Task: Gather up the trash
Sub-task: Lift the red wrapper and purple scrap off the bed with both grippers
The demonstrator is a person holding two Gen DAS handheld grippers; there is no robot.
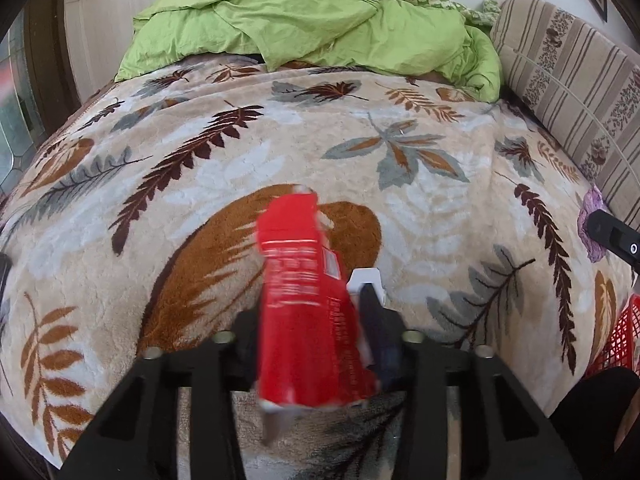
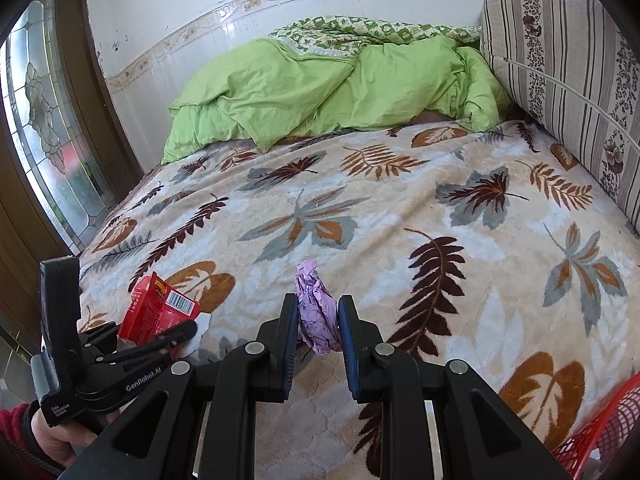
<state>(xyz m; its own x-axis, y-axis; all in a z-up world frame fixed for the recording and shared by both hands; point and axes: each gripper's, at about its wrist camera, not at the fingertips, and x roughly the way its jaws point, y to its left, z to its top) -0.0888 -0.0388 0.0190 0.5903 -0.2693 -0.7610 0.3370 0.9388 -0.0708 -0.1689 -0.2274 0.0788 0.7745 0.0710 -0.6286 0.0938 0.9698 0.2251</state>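
Reading "GenRobot.AI" on left gripper [image 2: 192, 330], clamping barcoded red carton [image 2: 158, 312]

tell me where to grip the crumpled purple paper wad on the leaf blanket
Grip the crumpled purple paper wad across its fat middle, from the near side, as the right gripper does now. It narrows to a twisted tip at the far end, so the bulge probably gives the fingers most to bite.

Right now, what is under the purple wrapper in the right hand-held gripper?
The leaf-patterned blanket lies under the purple wrapper, which the right hand-held gripper pinches. Whether the wrapper touches the blanket is hidden by its own bulk.
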